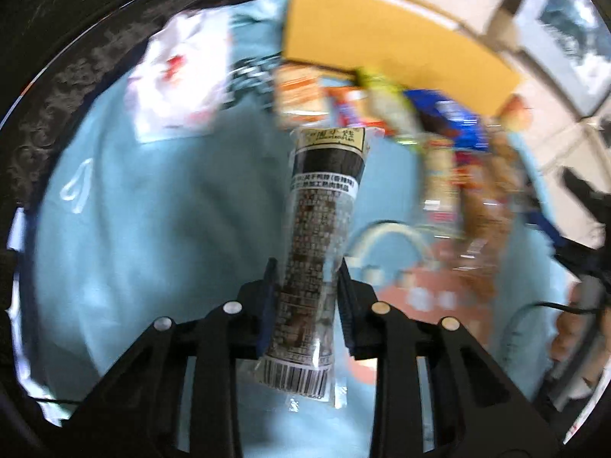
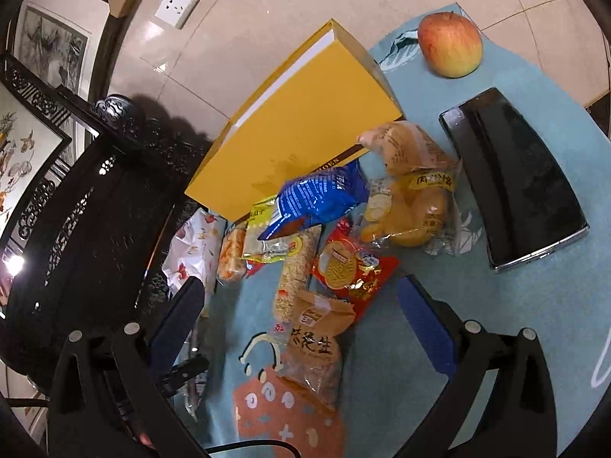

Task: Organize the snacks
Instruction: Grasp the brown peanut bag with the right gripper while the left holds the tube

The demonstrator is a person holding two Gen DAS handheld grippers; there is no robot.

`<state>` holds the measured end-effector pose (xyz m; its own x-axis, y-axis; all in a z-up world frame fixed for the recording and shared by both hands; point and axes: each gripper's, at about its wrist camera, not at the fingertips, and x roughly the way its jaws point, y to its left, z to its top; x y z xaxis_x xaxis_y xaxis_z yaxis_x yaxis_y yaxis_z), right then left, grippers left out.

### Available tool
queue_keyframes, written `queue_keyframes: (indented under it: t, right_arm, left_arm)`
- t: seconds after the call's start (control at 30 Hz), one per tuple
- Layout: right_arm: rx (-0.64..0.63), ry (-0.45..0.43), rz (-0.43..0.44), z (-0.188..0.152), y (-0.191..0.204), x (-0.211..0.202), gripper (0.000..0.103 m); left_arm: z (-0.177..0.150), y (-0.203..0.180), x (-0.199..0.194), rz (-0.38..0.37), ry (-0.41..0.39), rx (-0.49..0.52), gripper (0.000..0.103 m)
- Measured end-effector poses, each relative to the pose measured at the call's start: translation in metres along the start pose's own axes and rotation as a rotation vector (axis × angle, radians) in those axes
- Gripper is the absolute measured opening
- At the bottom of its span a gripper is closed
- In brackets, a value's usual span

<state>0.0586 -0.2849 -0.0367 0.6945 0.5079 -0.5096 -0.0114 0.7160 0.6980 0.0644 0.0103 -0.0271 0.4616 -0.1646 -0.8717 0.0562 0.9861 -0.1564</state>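
My left gripper (image 1: 305,294) is shut on a long clear-and-black sausage snack packet (image 1: 320,236) and holds it above the light blue tablecloth (image 1: 152,229). Beyond it lies a blurred row of snack packs (image 1: 420,126). In the right wrist view my right gripper (image 2: 301,305) is open and empty above a brown peanut bag (image 2: 317,351). Ahead of it lie a red packet (image 2: 351,267), a grain bar (image 2: 298,267), a blue bag (image 2: 317,198), a yellow bread pack (image 2: 412,194) and an orange cracker pack (image 2: 231,255).
A yellow box (image 2: 301,129) leans behind the snacks. An apple (image 2: 450,44) and a black phone (image 2: 515,183) lie at the right. A white floral bag (image 2: 191,252) sits at the left edge beside a dark carved chair (image 2: 95,198).
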Motion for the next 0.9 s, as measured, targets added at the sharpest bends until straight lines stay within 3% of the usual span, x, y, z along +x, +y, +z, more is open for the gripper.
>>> queue_keyframes:
  t: [0.17,0.27,0.47,0.5,0.6,0.63,0.67,0.73,0.9]
  right_arm:
    - [-0.038,0.011,-0.049,-0.003,0.002,0.004,0.102]
    - [-0.107,0.092,-0.105,-0.017,0.012,0.015,0.102]
    - [-0.244,0.159,-0.215,-0.048,0.038,0.027,0.1]
    - [-0.263,0.169,-0.248,-0.051,0.041,0.034,0.097]
    - [-0.345,0.183,-0.323,-0.06,0.053,0.05,0.074]
    - [-0.373,0.198,-0.339,-0.063,0.057,0.056,0.053]
    - [-0.423,0.183,-0.37,-0.067,0.064,0.058,0.041]
    - [-0.434,0.193,-0.331,-0.07,0.066,0.057,0.032]
    - [-0.397,0.096,-0.239,-0.059,0.071,0.019,0.031]
  left_arm:
    - [-0.022,-0.021,0.008,0.017,-0.039,0.062,0.03]
    - [-0.024,-0.018,0.024,-0.029,-0.017,0.037,0.03]
    - [-0.021,-0.008,0.034,-0.029,-0.044,0.042,0.033]
    - [-0.023,-0.007,0.035,-0.032,-0.042,0.043,0.034]
    - [-0.026,-0.009,0.036,-0.029,-0.051,0.056,0.035]
    - [-0.026,-0.01,0.036,-0.024,-0.054,0.067,0.036]
    - [-0.026,-0.011,0.036,-0.022,-0.054,0.071,0.036]
    - [-0.026,-0.01,0.036,-0.028,-0.053,0.069,0.036]
    - [-0.022,-0.008,0.029,-0.046,-0.056,0.076,0.036]
